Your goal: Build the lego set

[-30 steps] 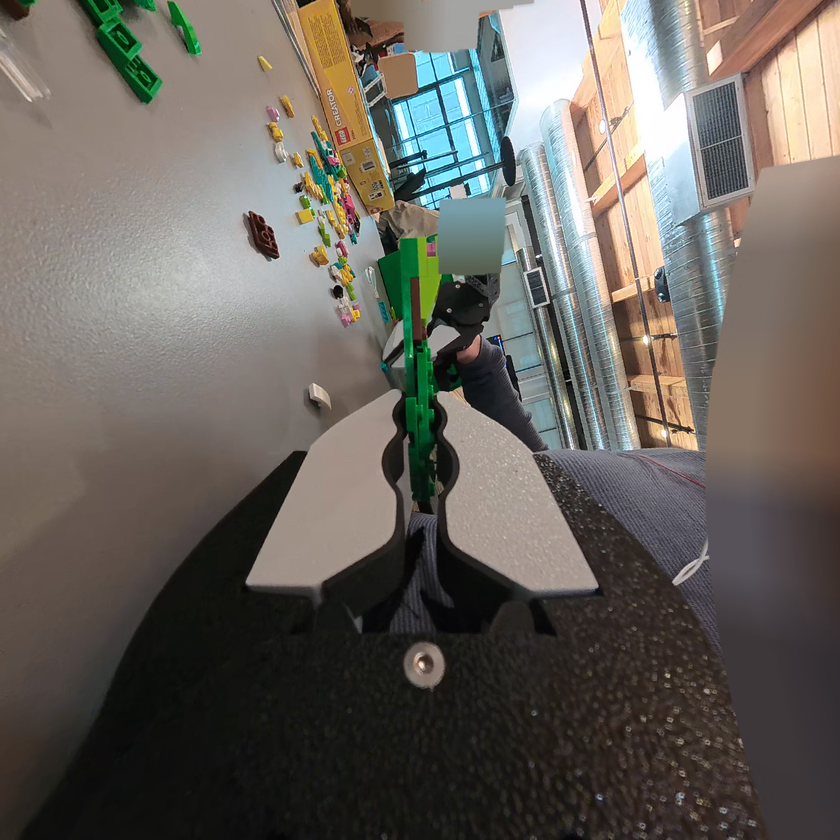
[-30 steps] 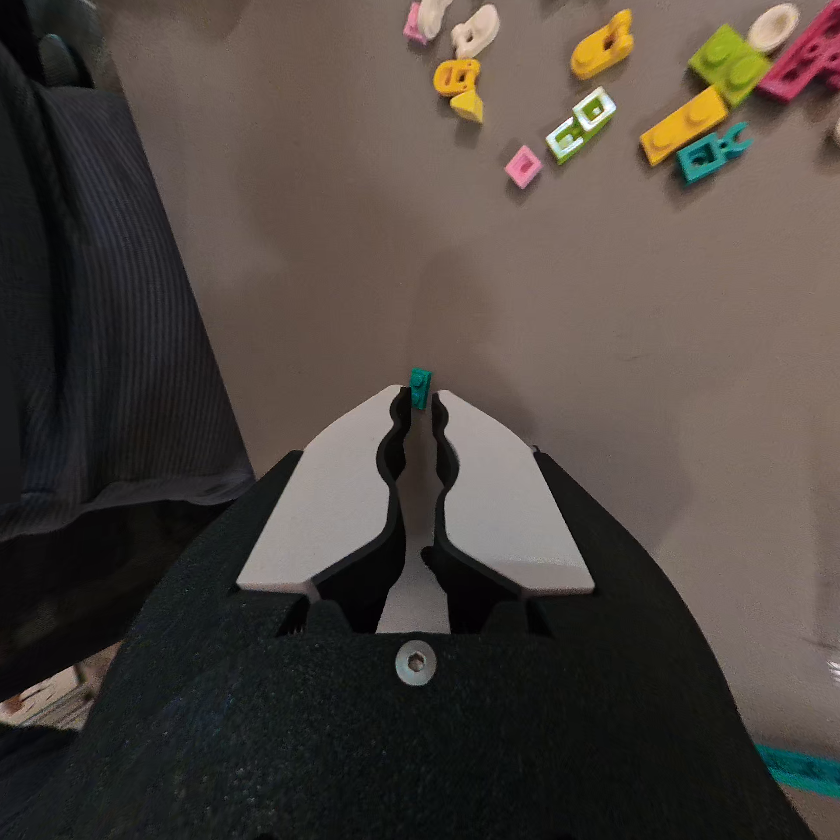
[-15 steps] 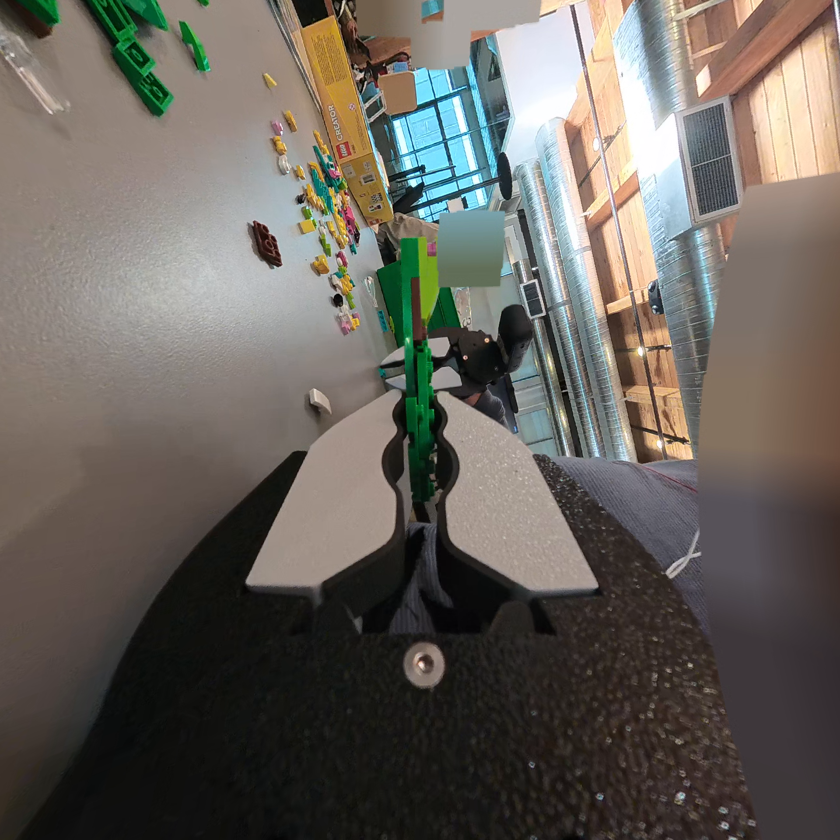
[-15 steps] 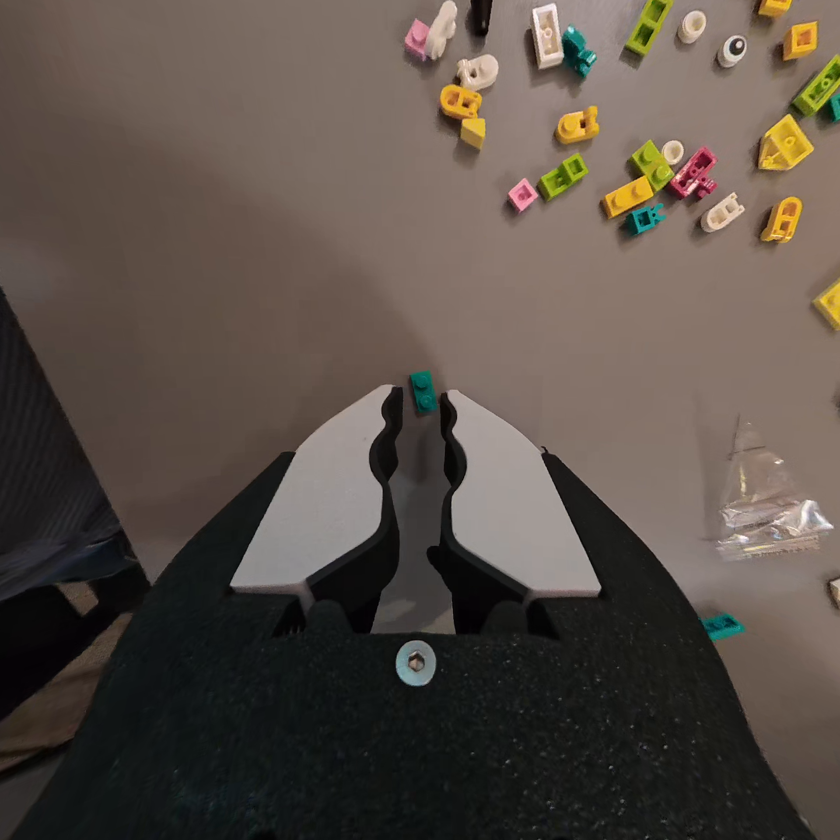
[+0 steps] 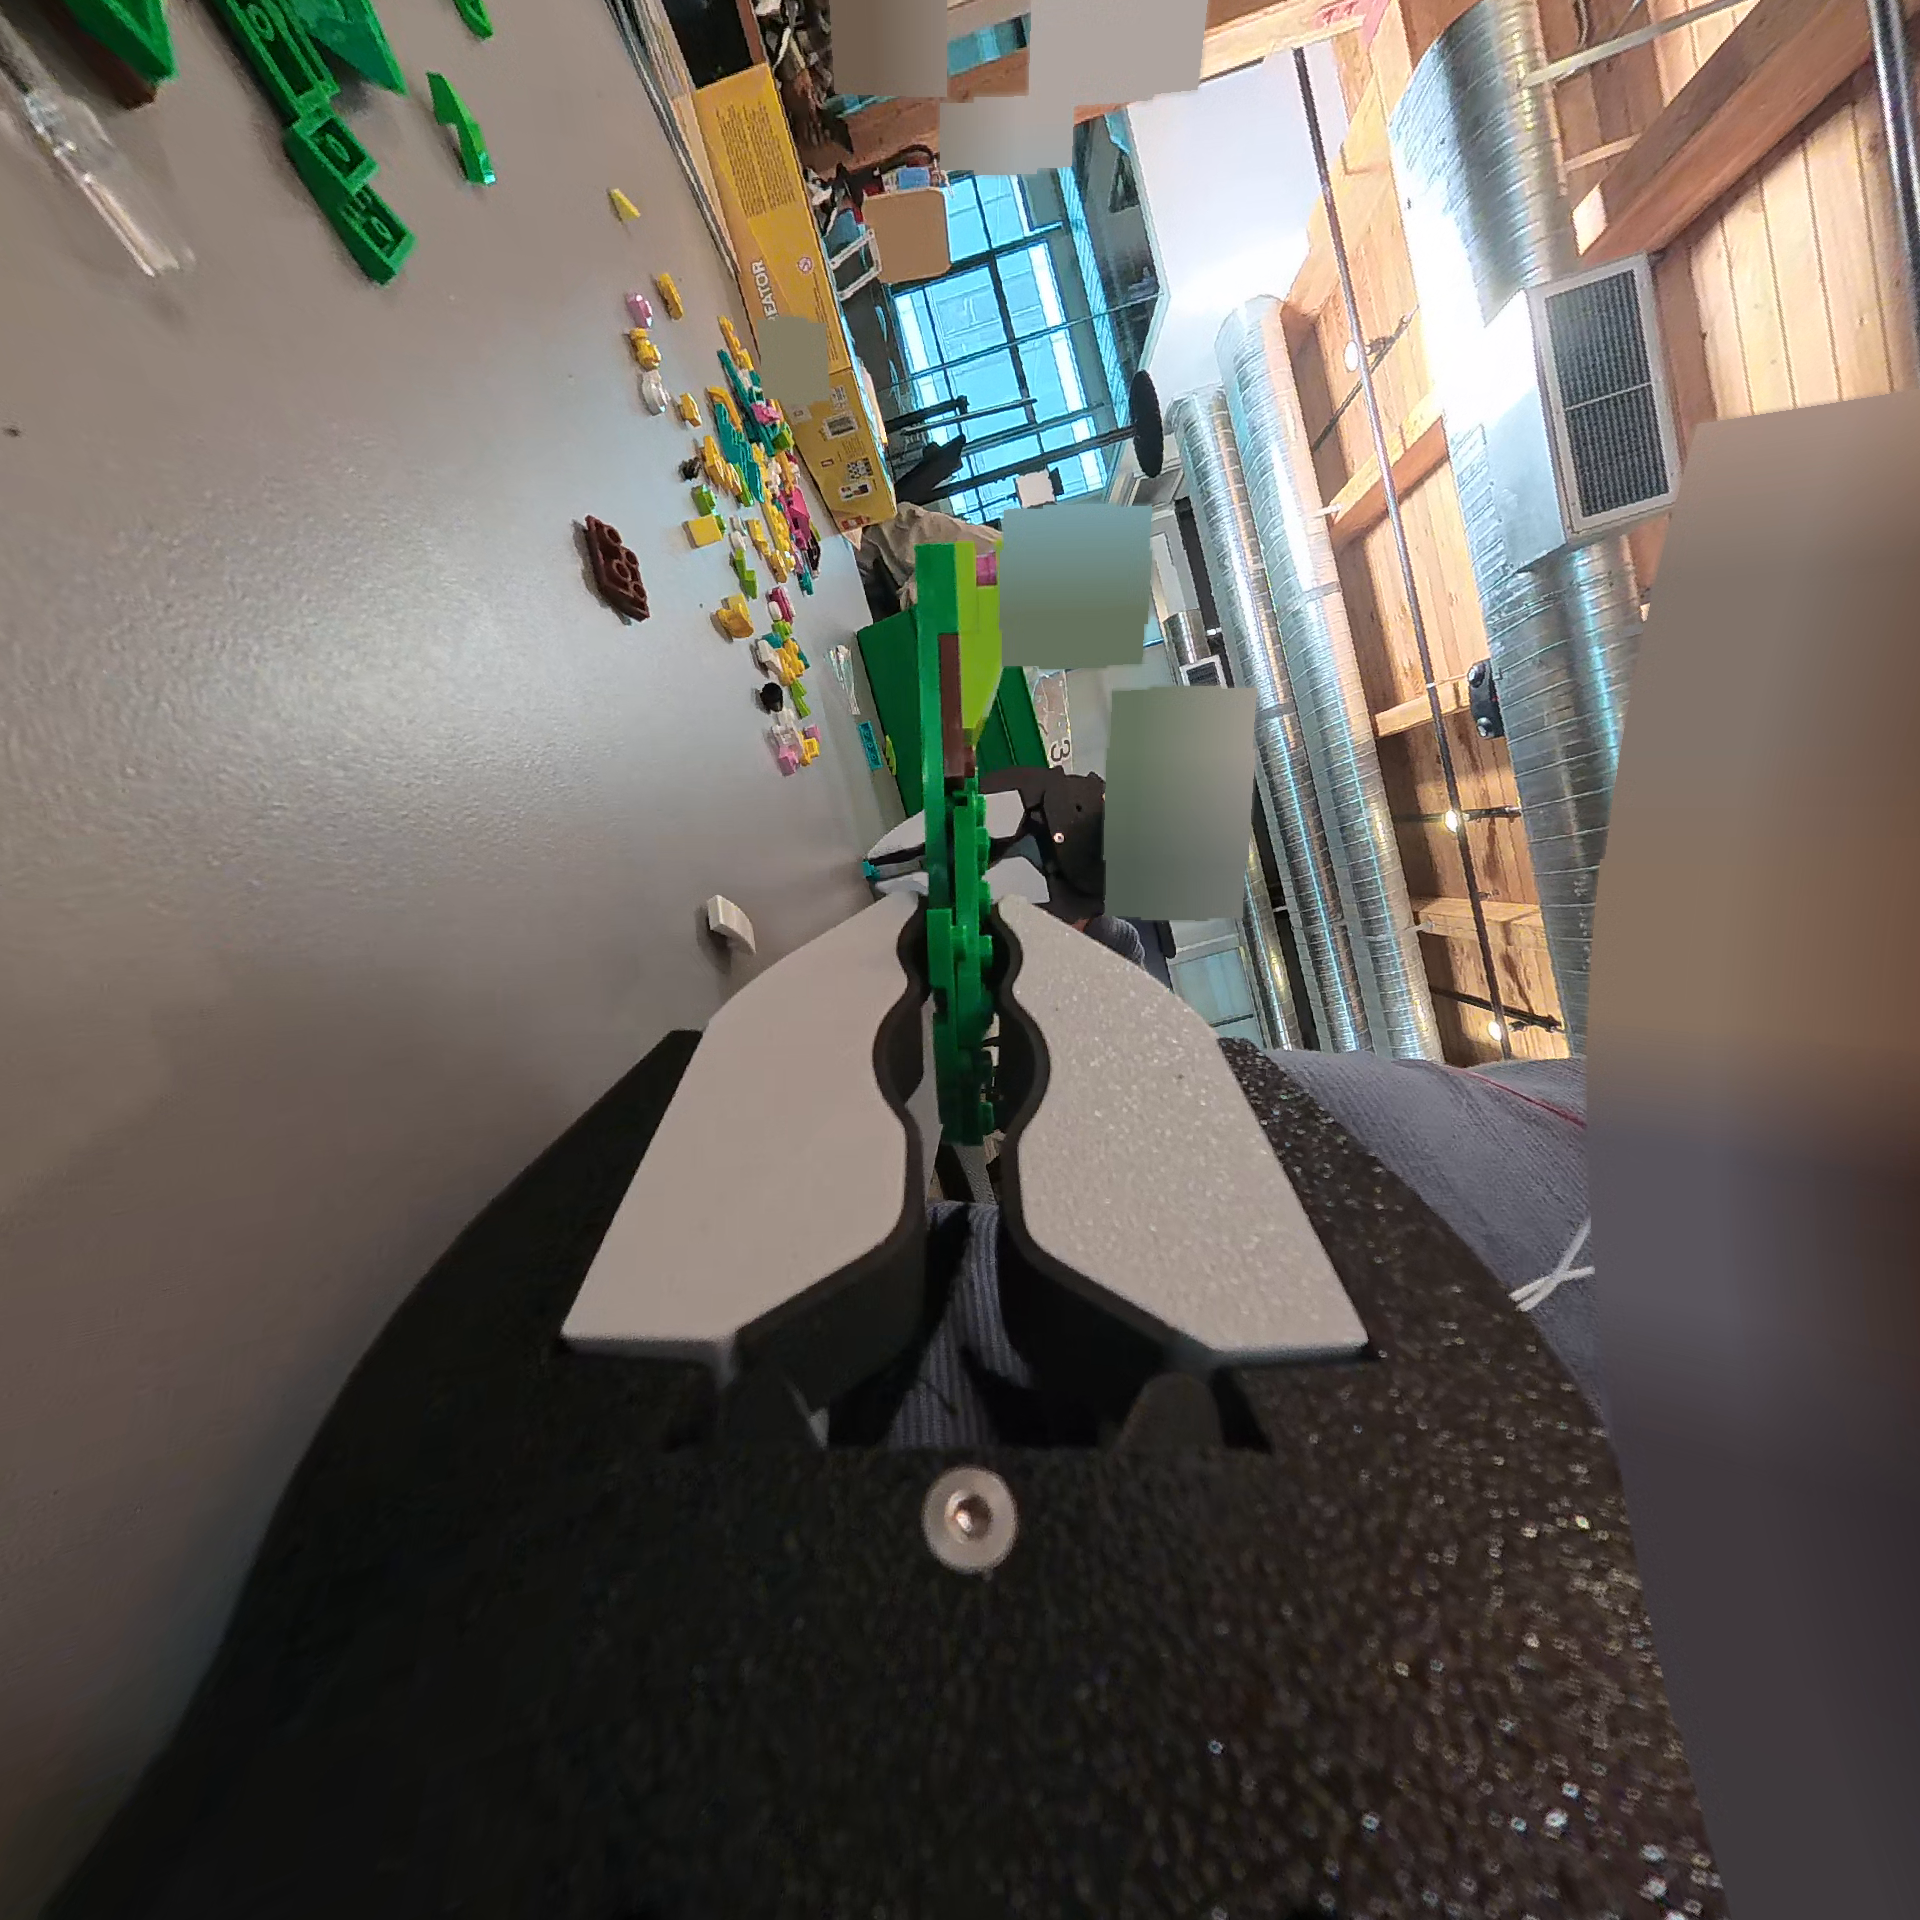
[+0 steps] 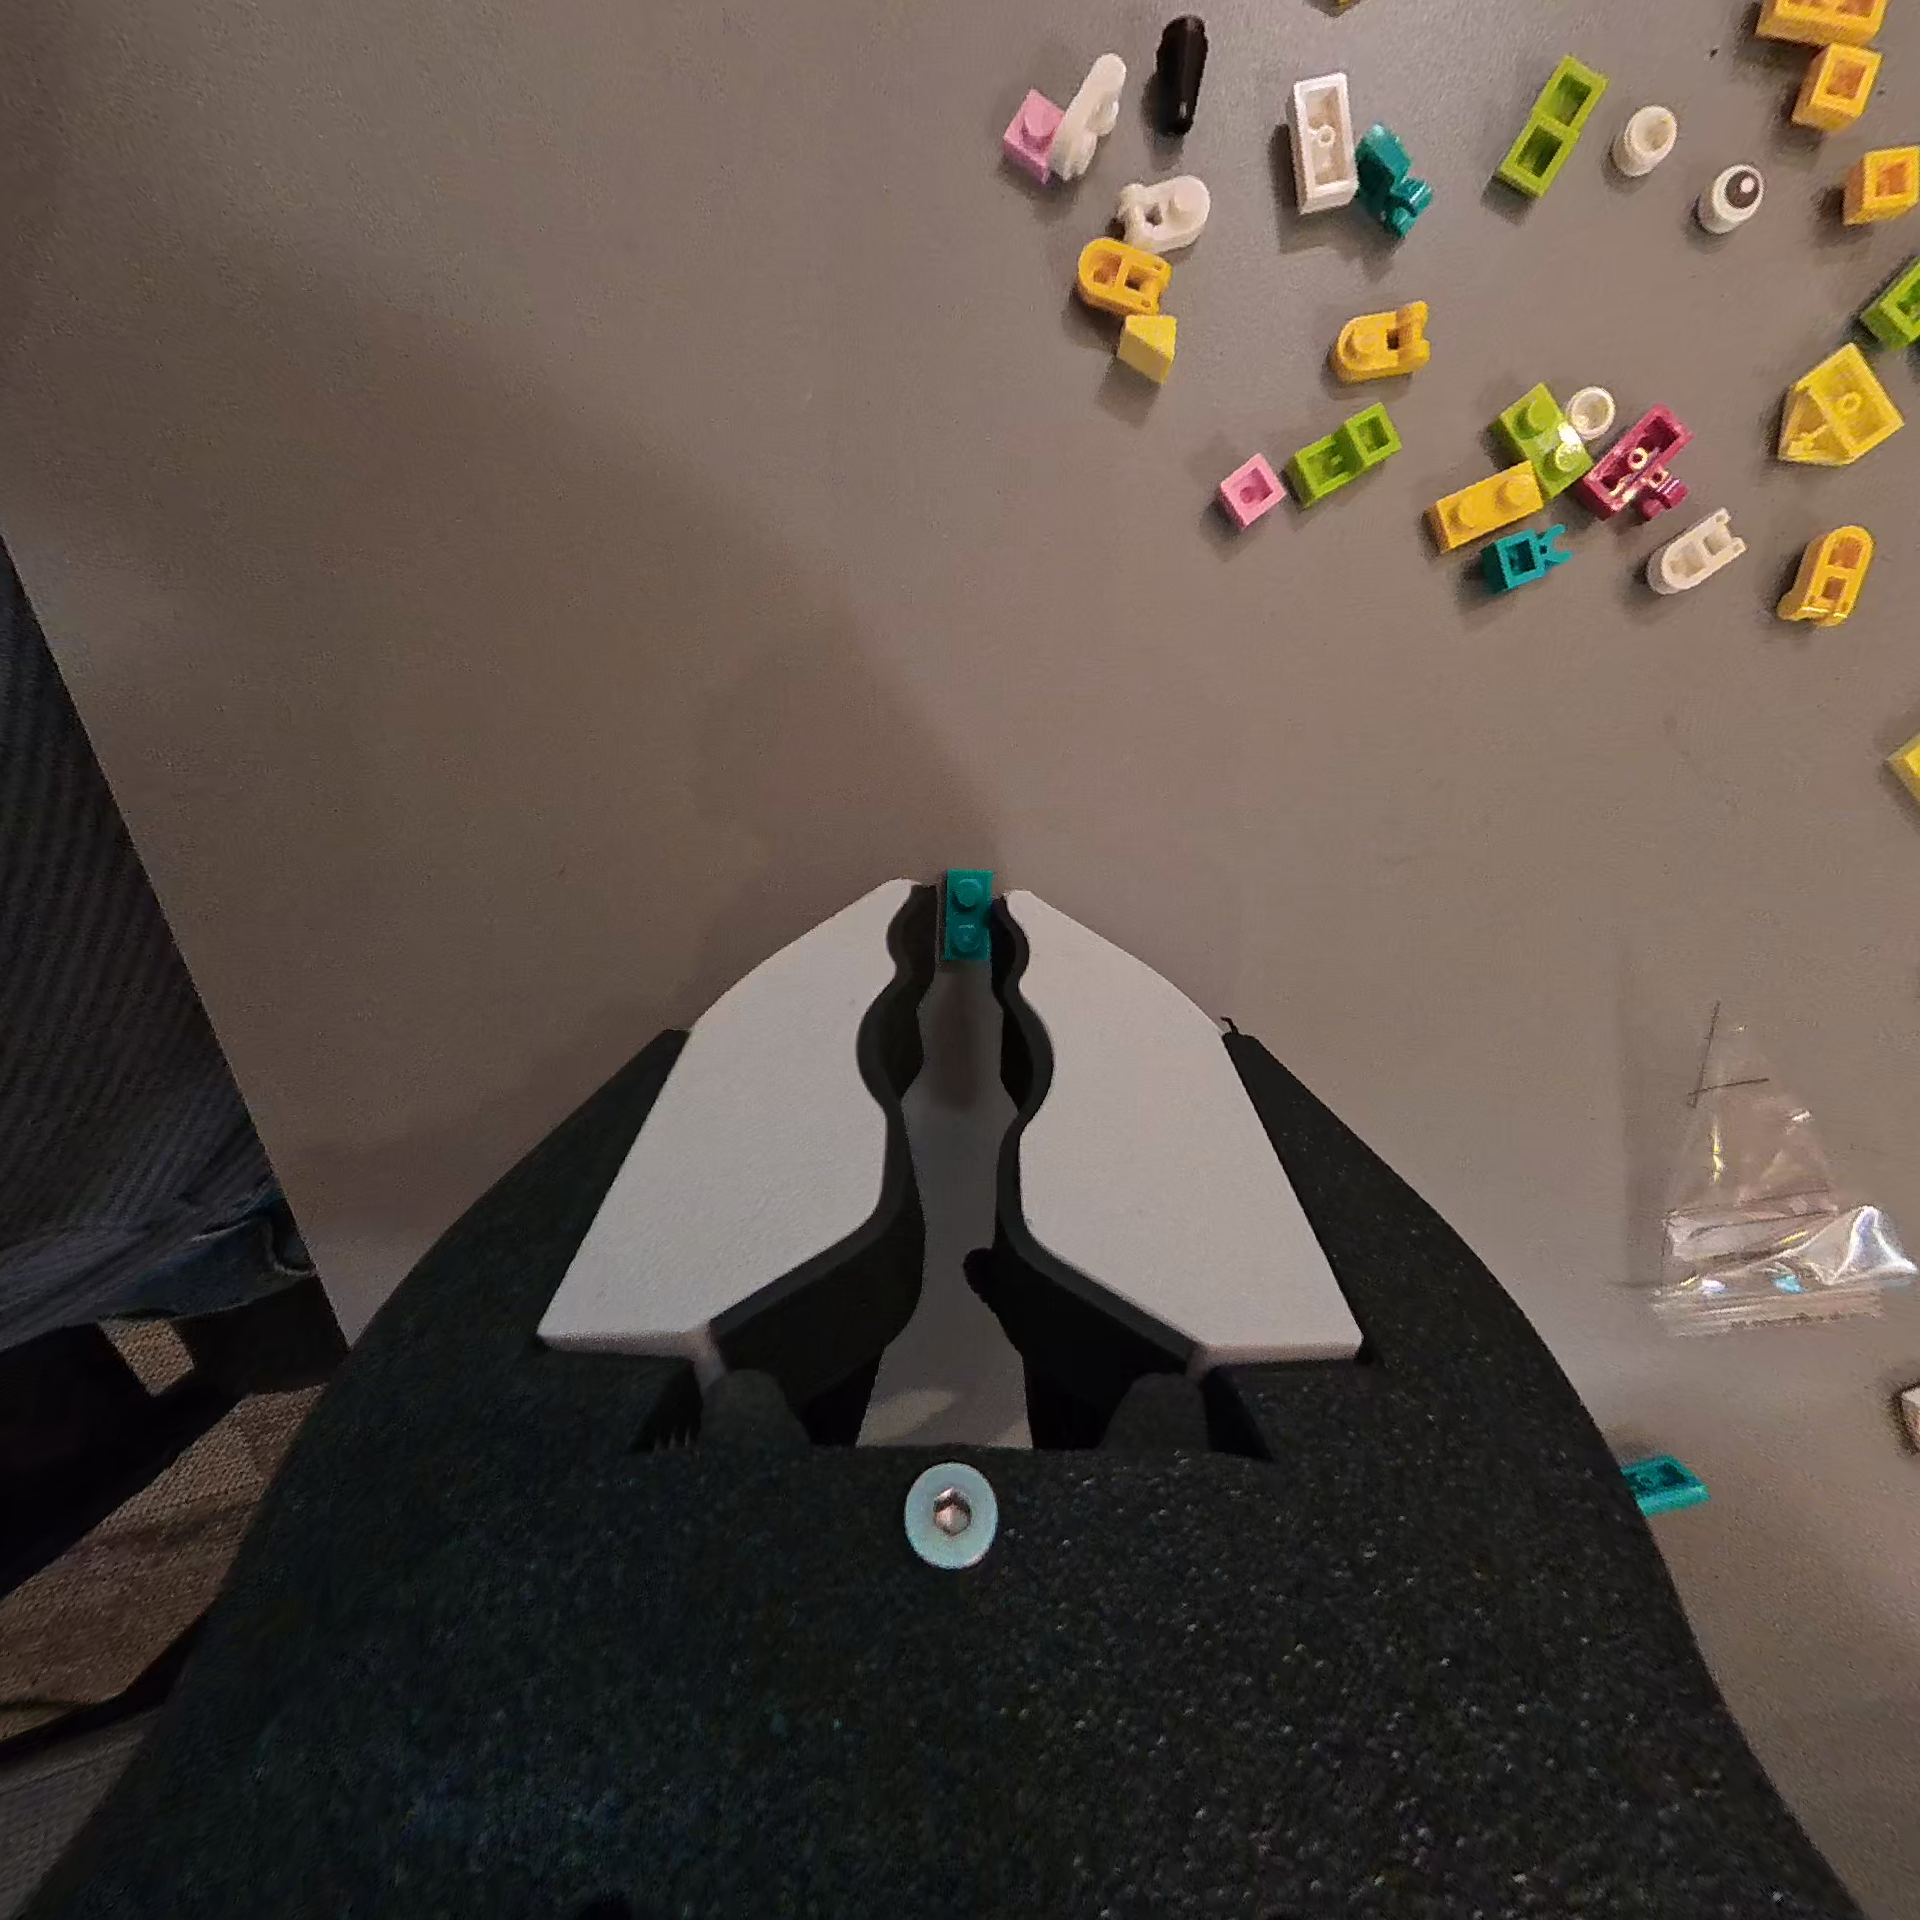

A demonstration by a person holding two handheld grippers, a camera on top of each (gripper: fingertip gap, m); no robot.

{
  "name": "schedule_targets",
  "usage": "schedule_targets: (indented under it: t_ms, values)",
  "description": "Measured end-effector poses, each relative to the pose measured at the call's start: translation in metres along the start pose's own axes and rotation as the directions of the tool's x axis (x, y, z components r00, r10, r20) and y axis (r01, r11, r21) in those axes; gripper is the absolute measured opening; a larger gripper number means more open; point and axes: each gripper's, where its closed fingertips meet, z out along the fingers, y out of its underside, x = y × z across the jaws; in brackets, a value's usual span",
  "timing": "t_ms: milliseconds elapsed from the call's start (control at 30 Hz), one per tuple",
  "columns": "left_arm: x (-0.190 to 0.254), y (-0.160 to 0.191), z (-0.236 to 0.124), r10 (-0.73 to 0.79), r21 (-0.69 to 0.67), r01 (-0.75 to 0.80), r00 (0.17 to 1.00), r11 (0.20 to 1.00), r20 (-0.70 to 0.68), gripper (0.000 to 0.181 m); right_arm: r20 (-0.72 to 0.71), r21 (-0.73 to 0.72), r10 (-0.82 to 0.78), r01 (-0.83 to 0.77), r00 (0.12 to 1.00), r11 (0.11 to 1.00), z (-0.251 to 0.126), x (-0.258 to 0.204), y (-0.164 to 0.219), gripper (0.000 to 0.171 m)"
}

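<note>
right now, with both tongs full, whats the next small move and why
Probably bring the right tongs over to the green build and press on the teal piece. That piece is pinched at the very tips above the bare table, and the left tongs grip the build, ready.

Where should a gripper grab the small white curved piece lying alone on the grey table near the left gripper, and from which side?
Judging from the left wrist view, take the small white curved piece across its two short flat sides, coming straight down from above. It lies low and alone on the grey table, so fingers would fit either side; its curved top would probably slip.
</note>
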Motion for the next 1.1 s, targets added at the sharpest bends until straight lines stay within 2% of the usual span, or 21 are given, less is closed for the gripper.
schedule_targets:
  t_ms: [133, 400, 467, 600, 700, 833, 1100]
  values:
    - [0.0, 0.0, 0.0, -0.003, 0.0, 0.003, 1.0, 1.0, -0.003, 0.008, 0.015, -0.006, 0.01, -0.01, 1.0, 1.0, -0.001, -0.003, 0.002, 0.013]
    - [-0.005, 0.0, 0.0, -0.014, -0.002, 0.014, 0.999, 1.0, 0.031, 0.008, -0.014, -0.003, 0.039, -0.039, 0.999, 0.999, 0.0, 0.003, -0.006, 0.006]
    - [-0.007, 0.002, 0.003, -0.028, -0.008, 0.028, 0.999, 1.0, 0.045, 0.008, -0.002, 0.081, 0.028, -0.028, 1.0, 0.996, -0.002, 0.0, -0.042, 0.006]
    - [-0.007, 0.002, 0.009, -0.052, 0.034, 0.05, 0.998, 0.998, 0.036, 0.008, 0.045, 0.278, -0.04, 0.026, 0.998, 0.96, -0.002, -0.022, -0.149, 0.006]
    - [-0.007, 0.001, 0.012, -0.055, 0.065, 0.053, 0.998, 0.996, 0.042, 0.008, 0.052, 0.34, -0.128, 0.103, 0.99, 0.935, 0.012, -0.042, -0.206, 0.006]
    - [-0.008, 0.0, 0.012, -0.054, 0.092, 0.05, 0.997, 0.994, 0.046, 0.008, 0.048, 0.293, -0.216, 0.193, 0.975, 0.937, 0.035, -0.056, -0.234, 0.007]
    - [-0.007, -0.001, 0.011, -0.059, 0.094, 0.055, 0.997, 0.994, 0.04, 0.008, 0.011, 0.211, -0.239, 0.232, 0.971, 0.95, 0.048, -0.062, -0.24, 0.007]
